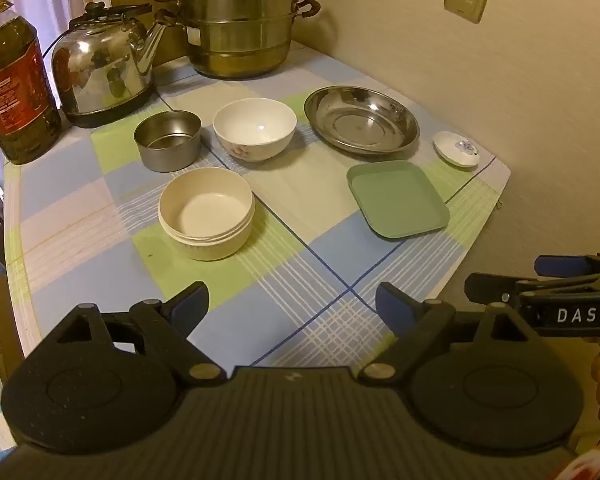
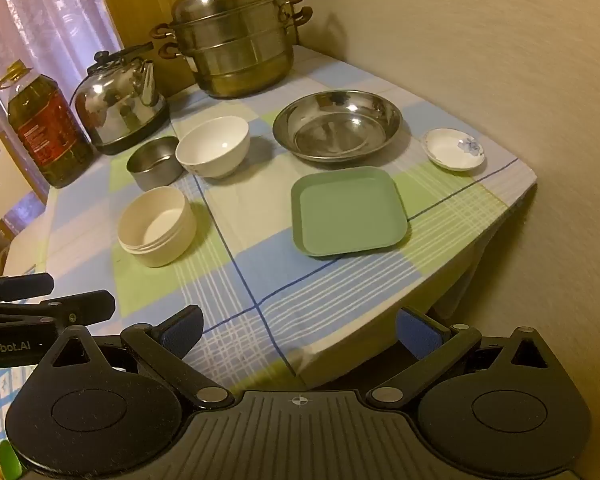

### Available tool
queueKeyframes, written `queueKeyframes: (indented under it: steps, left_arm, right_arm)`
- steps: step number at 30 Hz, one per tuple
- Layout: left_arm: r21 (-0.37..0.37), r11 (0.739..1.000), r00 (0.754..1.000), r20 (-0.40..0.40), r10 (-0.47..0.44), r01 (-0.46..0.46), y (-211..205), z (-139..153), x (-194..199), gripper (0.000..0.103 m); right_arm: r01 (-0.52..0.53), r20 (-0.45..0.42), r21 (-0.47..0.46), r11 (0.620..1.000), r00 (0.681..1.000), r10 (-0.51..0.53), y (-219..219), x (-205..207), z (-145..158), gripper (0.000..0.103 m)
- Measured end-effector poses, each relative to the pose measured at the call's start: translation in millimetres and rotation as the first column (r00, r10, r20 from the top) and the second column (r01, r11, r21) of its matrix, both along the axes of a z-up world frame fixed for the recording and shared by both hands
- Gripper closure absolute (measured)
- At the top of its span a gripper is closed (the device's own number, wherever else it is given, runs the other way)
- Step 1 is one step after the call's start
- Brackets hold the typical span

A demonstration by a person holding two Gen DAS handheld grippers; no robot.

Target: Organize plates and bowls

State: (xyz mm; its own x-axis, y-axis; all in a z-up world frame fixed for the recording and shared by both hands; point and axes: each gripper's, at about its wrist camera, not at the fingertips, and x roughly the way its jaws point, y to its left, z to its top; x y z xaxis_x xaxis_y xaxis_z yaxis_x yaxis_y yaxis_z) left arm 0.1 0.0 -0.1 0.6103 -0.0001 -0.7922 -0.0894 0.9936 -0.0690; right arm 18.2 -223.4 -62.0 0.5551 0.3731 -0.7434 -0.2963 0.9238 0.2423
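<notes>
I hold my left hand-held gripper (image 1: 292,306) and right hand-held gripper (image 2: 298,330) wide, holding nothing, above the bench (image 2: 240,280). The green plate (image 2: 348,212) sits near the steel dish (image 2: 337,125); the cream bowl (image 1: 206,212) is well apart.

Green plate (image 2: 350,212); cream bowl (image 2: 156,226); blue-green checked tablecloth (image 2: 260,280)

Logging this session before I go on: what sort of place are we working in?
Most likely a home kitchen corner or dining nook: a cloth-covered table against the wall holds a stacked steamer pot, a metal kettle and a large bottle of cooking oil, with bowls and plates laid out in front.
</notes>
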Motion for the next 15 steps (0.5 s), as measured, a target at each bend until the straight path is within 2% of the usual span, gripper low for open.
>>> queueKeyframes:
  steps: [15]
  left_arm:
    - [-0.007, 1.000, 1.000, 0.000, -0.003, 0.003, 0.1, 1.4, -2.0, 0.014]
  right_arm:
    - [-0.002, -0.003, 0.005, 1.000, 1.000, 0.002, 0.9, 2.2, 0.6, 0.001]
